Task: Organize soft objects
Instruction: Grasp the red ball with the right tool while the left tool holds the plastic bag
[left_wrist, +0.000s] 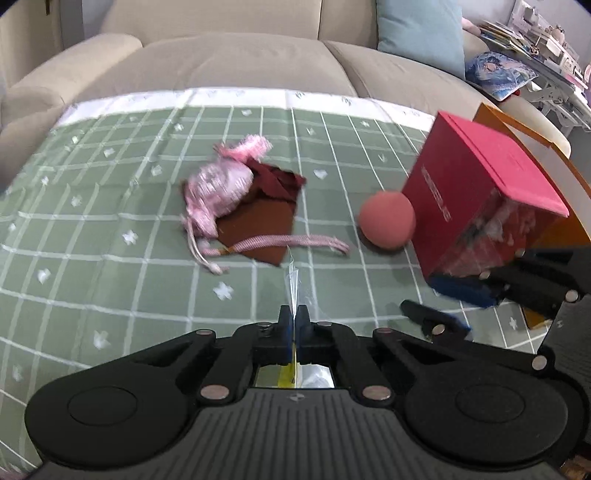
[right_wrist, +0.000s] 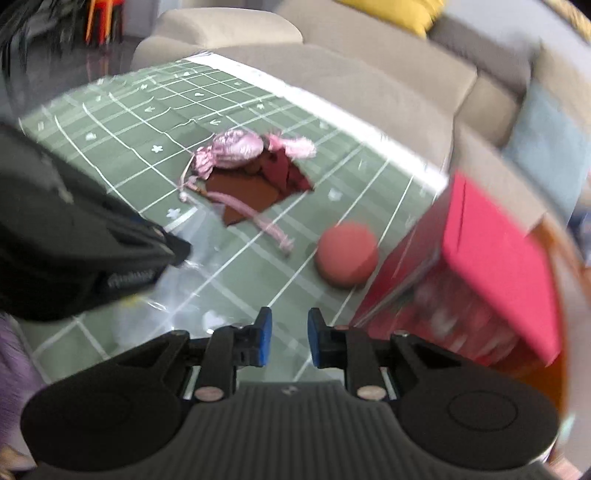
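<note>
Your left gripper (left_wrist: 294, 314) has its fingers pressed together on a thin clear plastic bag (left_wrist: 293, 284), which stands up edge-on between the pads and, in the right wrist view, spreads as a glossy sheet (right_wrist: 207, 280) over the green checked cloth (left_wrist: 110, 229); your right gripper (right_wrist: 290, 334) hangs with its blue-padded fingers (right_wrist: 264, 341) spread and nothing between them.

The soft things lie on that cloth, which covers the counter in front of a beige sofa (left_wrist: 236, 55); a pink drawstring pouch (left_wrist: 216, 190) rests on a dark red-brown piece of cloth (left_wrist: 258, 229), with a fluffy pink bit (left_wrist: 251, 146) just behind it and a pink cord (left_wrist: 280, 243) trailing across the cloth's near edge; a pink ball (left_wrist: 388, 219) sits to the right, well apart from the pouch and just beside a red box (left_wrist: 476, 192).

The box appears tilted, its open end toward you with something glossy inside; an orange bag (left_wrist: 517, 129) stands behind it; your right gripper shows in the left wrist view at the box's lower corner (left_wrist: 458, 306), though motion blur hides whether it touches; a light blue cushion (left_wrist: 421, 33) leans on the sofa.
</note>
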